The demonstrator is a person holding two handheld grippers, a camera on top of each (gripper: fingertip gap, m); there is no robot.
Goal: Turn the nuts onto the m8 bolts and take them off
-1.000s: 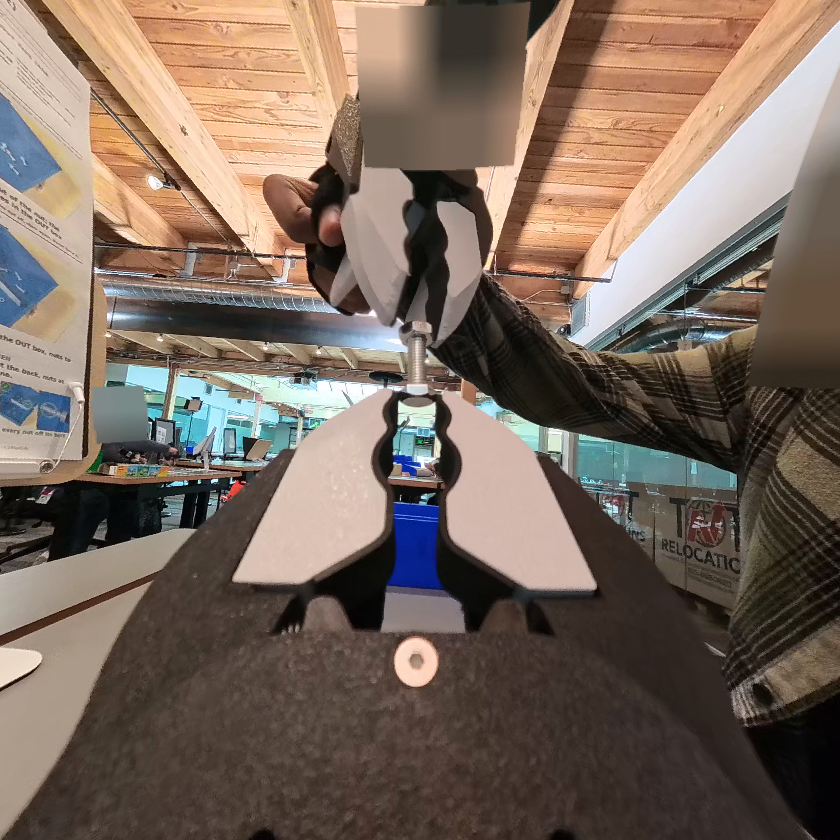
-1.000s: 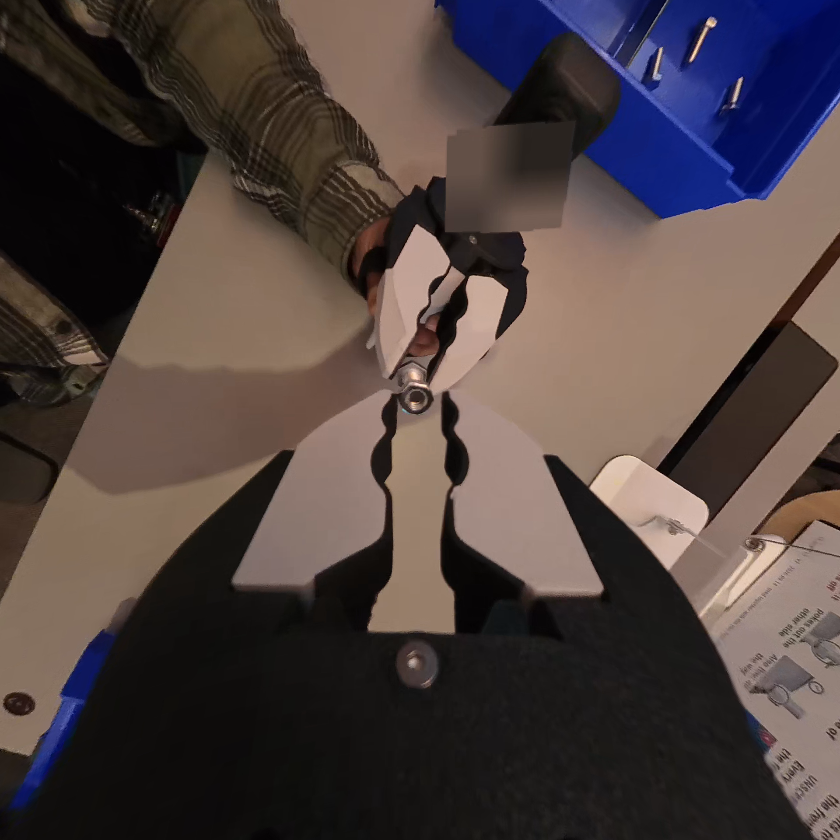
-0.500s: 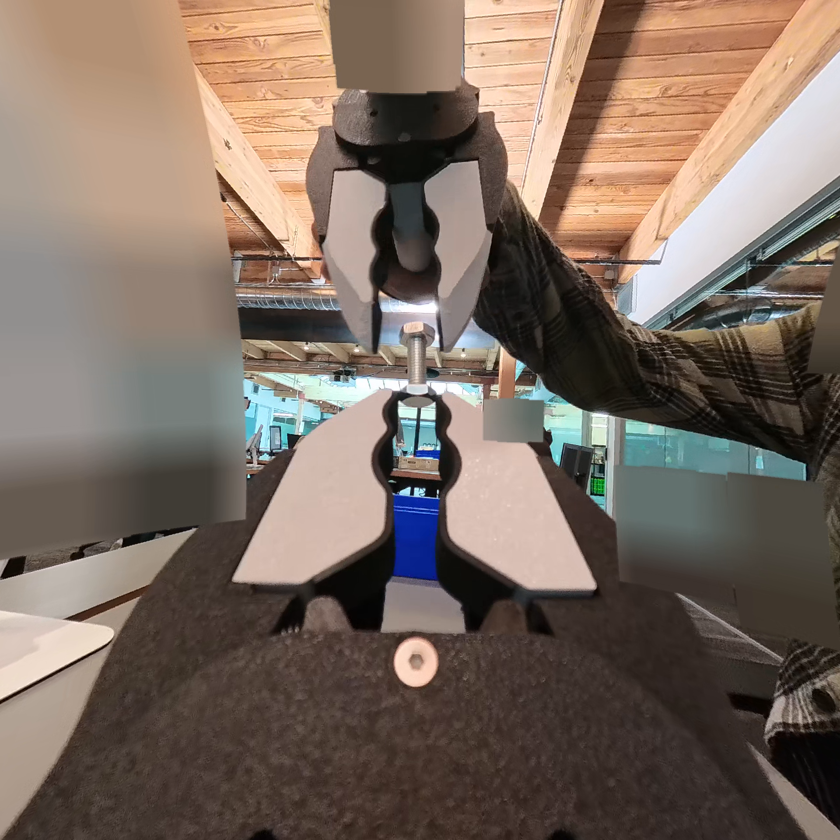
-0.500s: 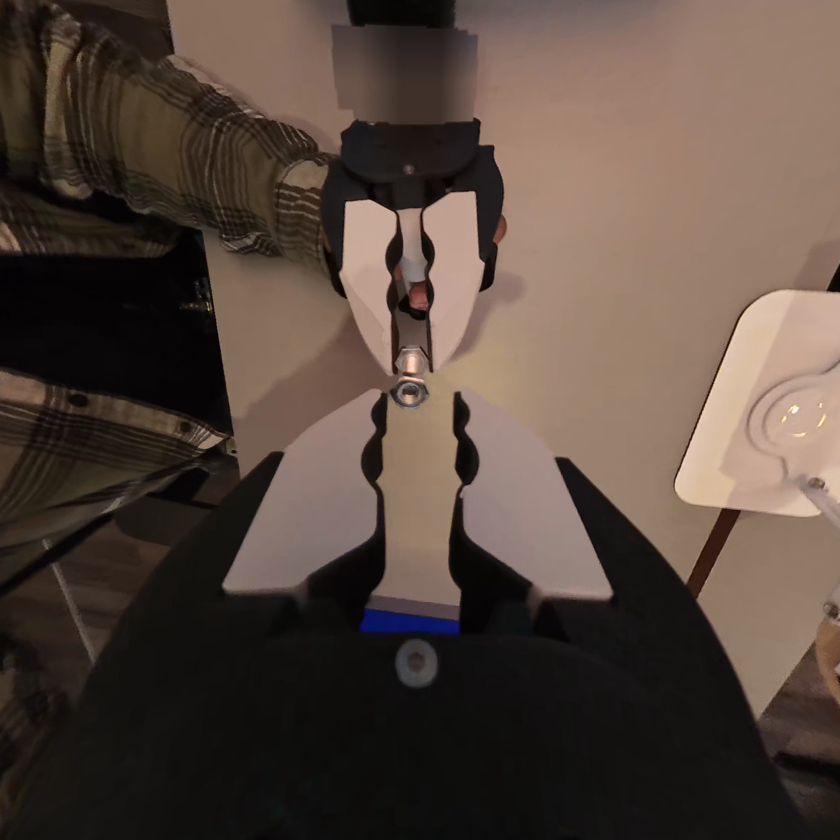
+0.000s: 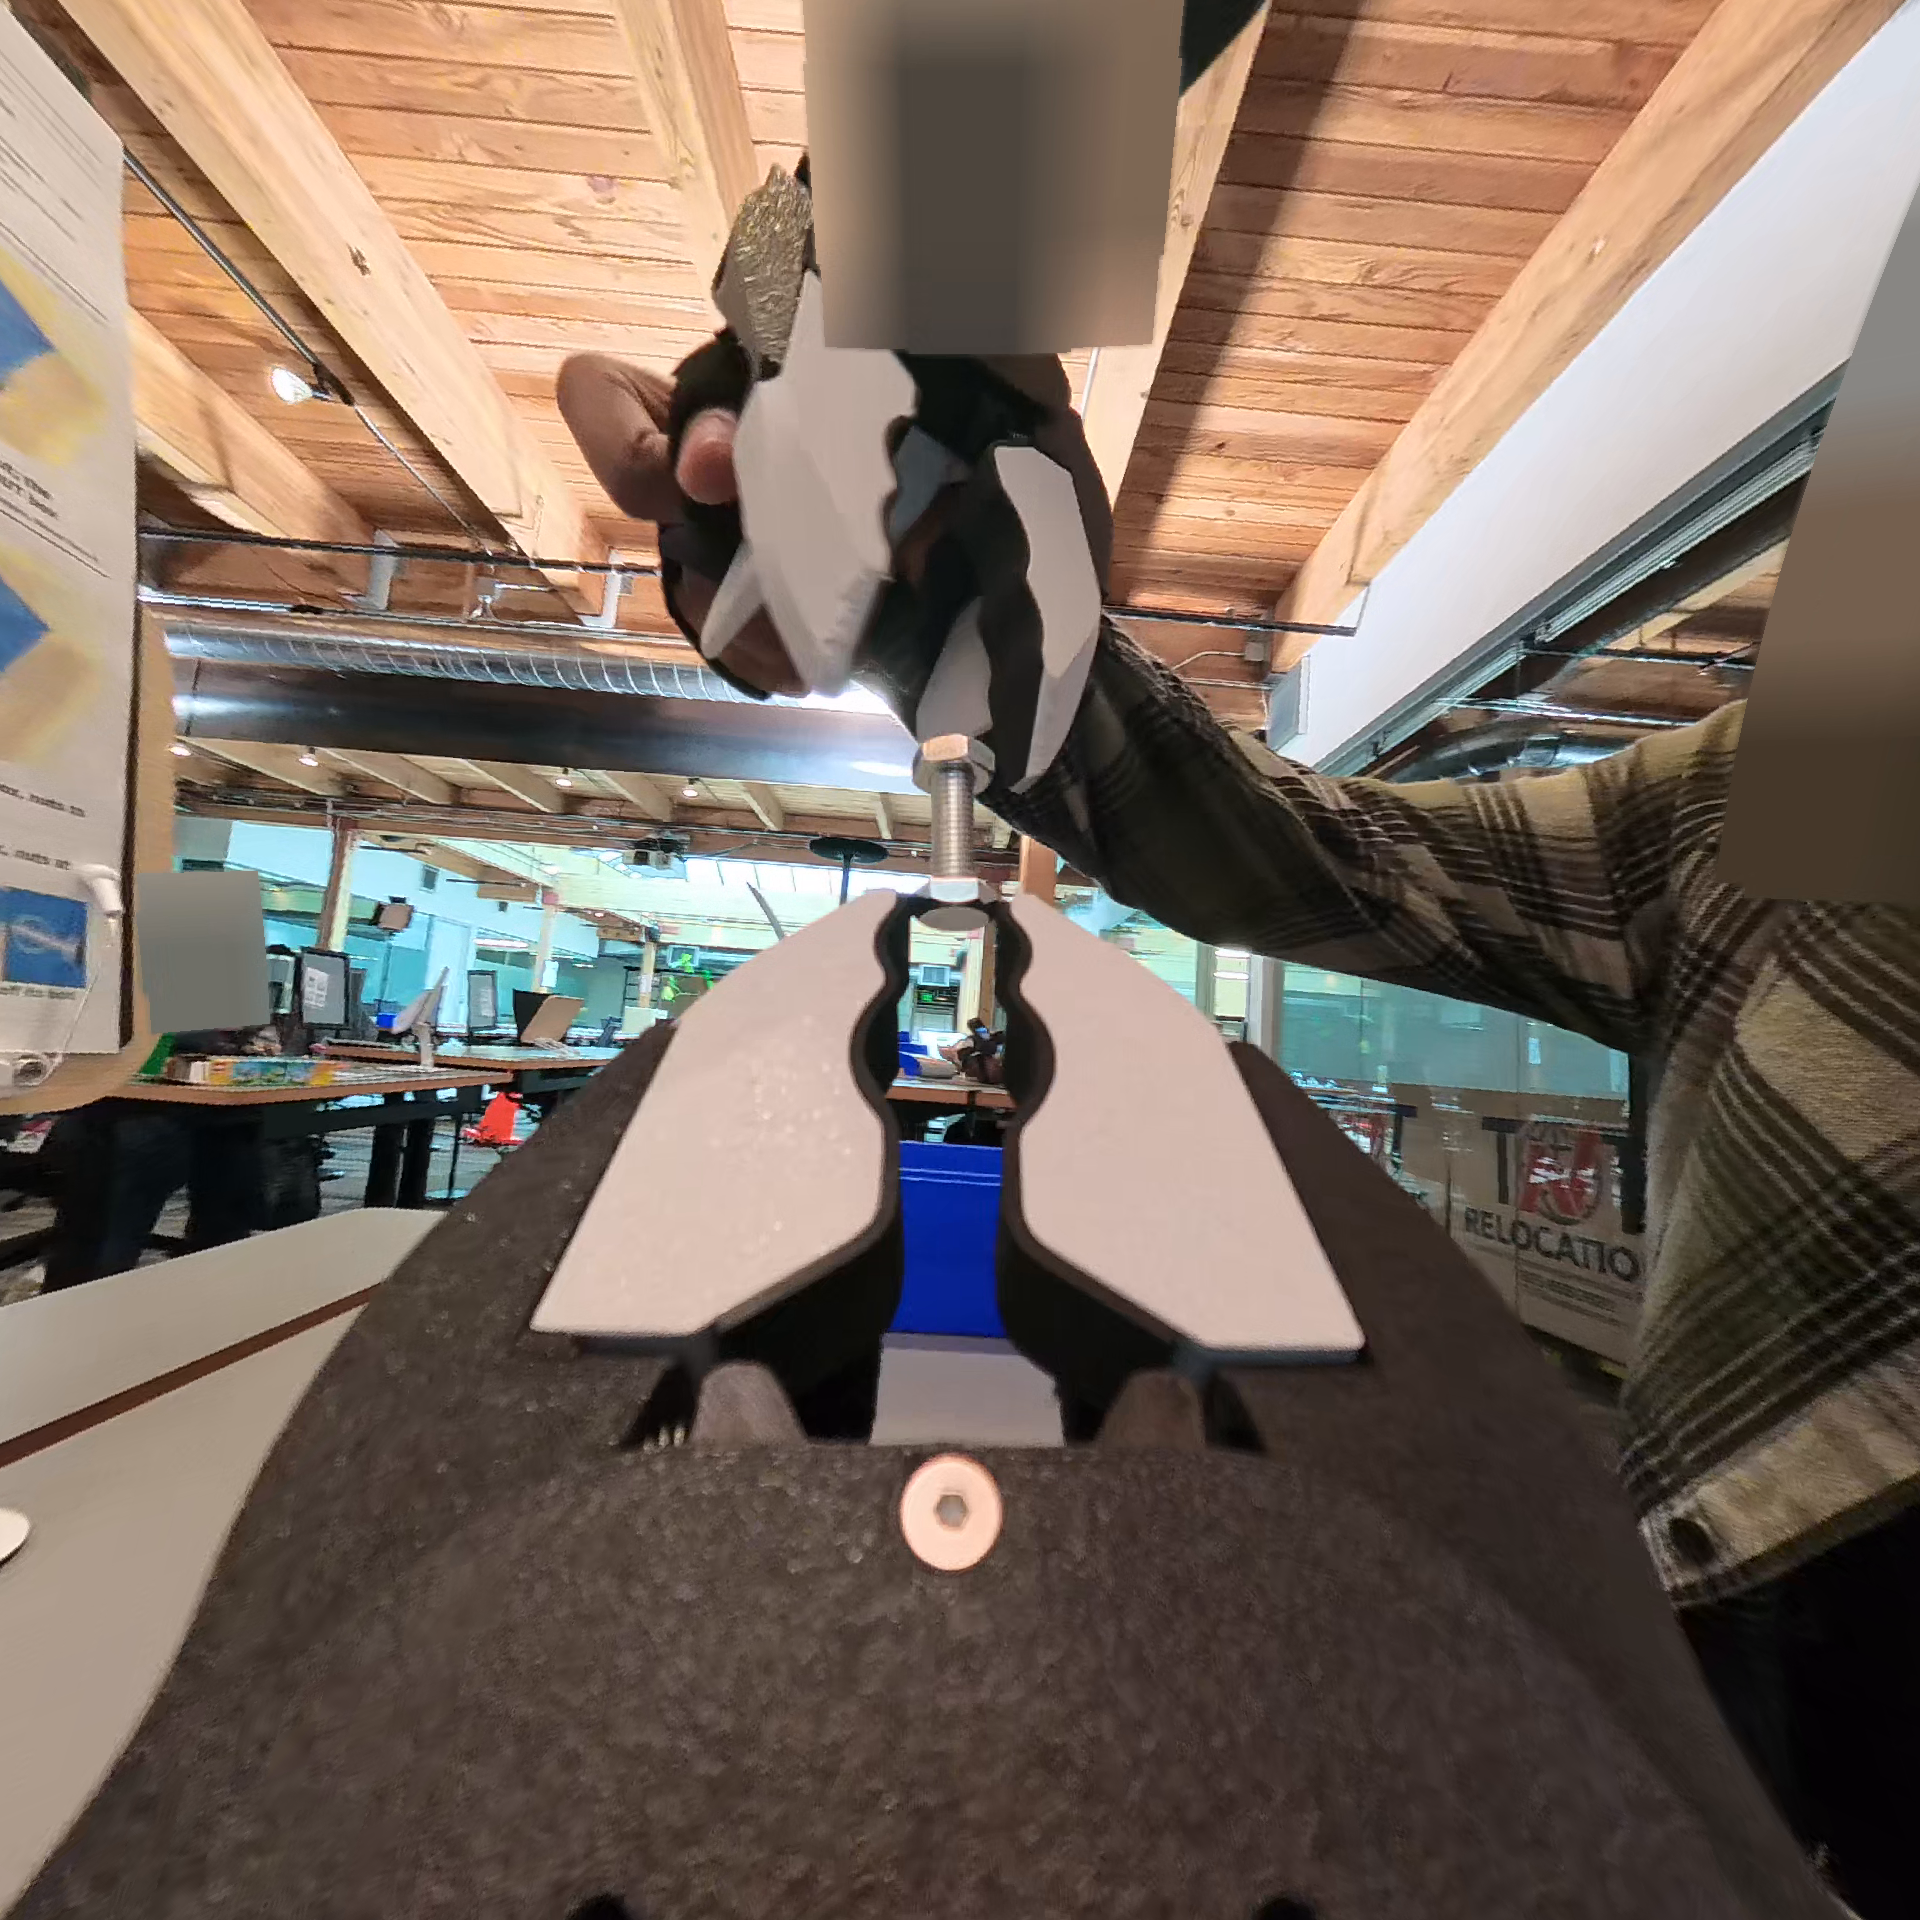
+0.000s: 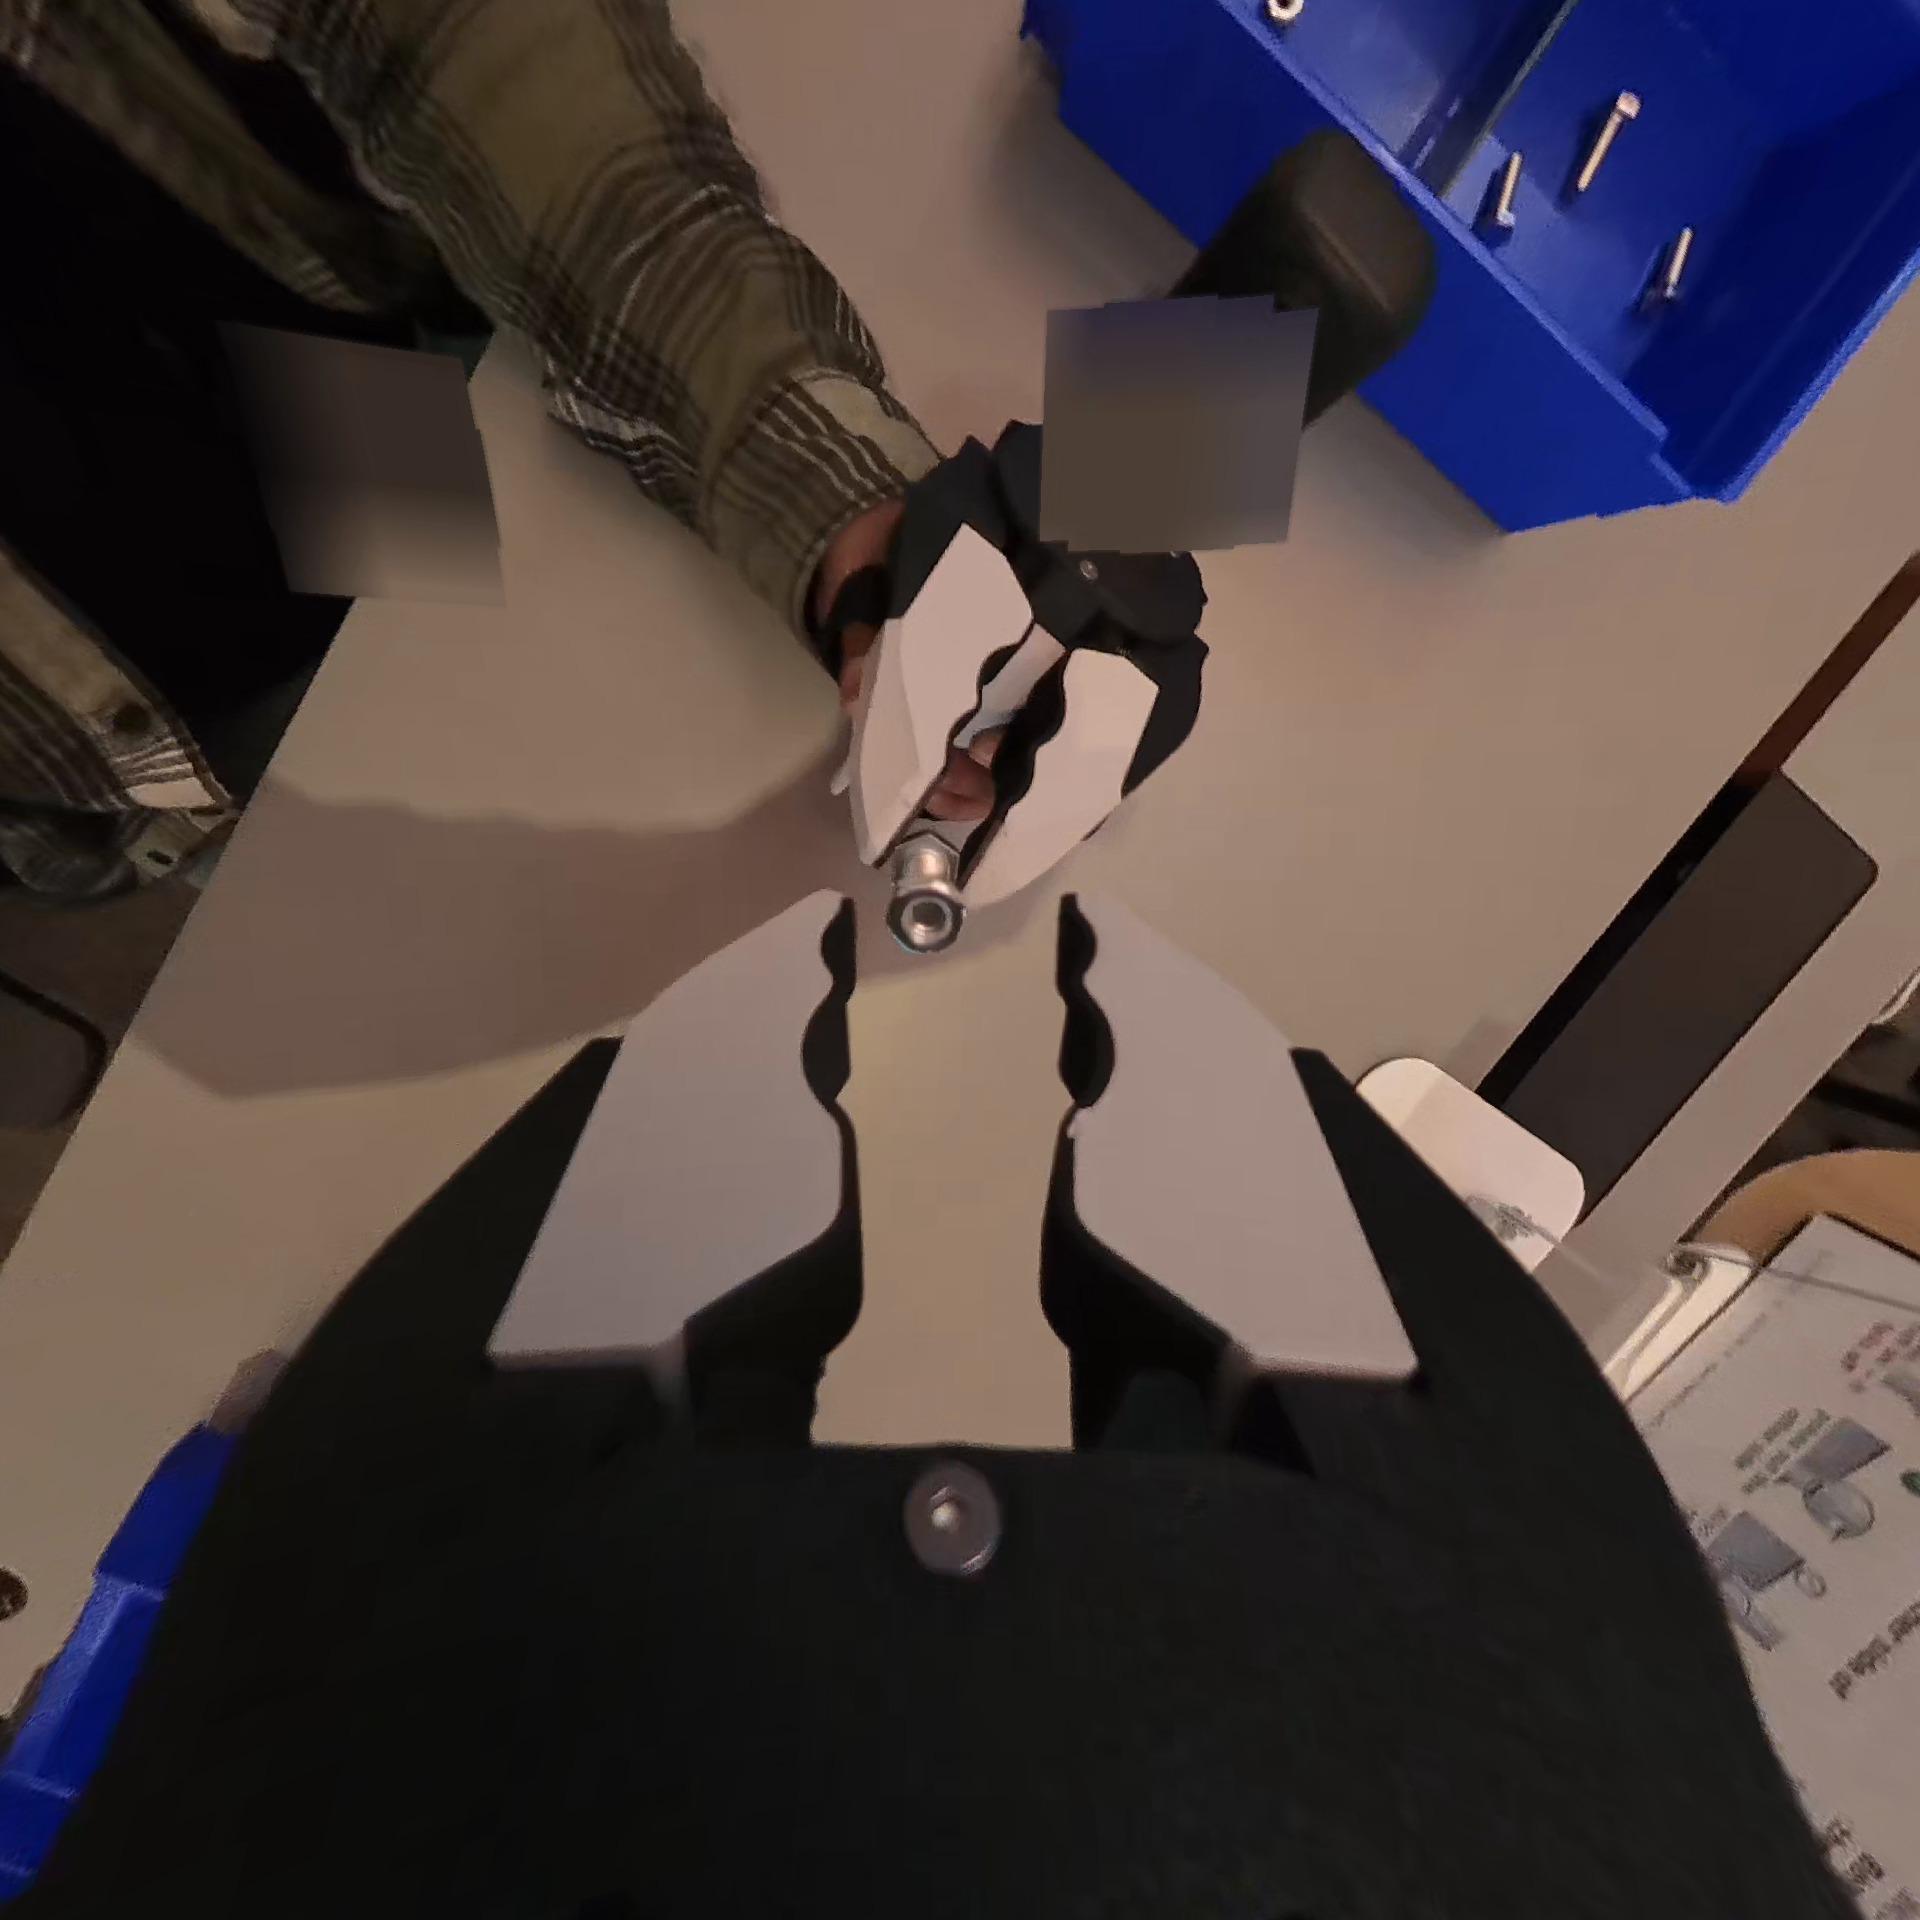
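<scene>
Left hand-held gripper [image 5: 954, 914]: closed on the head of a silver threaded steel bolt [image 5: 950, 831], held upright. Silver hex nut [image 5: 951, 767]: at bolt tip. Right hand-held gripper [image 6: 951, 914]: fingers apart around the nut, above the grey table [image 6: 1299, 727].

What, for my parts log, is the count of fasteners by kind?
Bolts: 4, one held by the left gripper, three loose in the blue bin.
Nuts: 1, on the held bolt.
Total: 5; a piece at the bin's top edge is cut off.
</scene>
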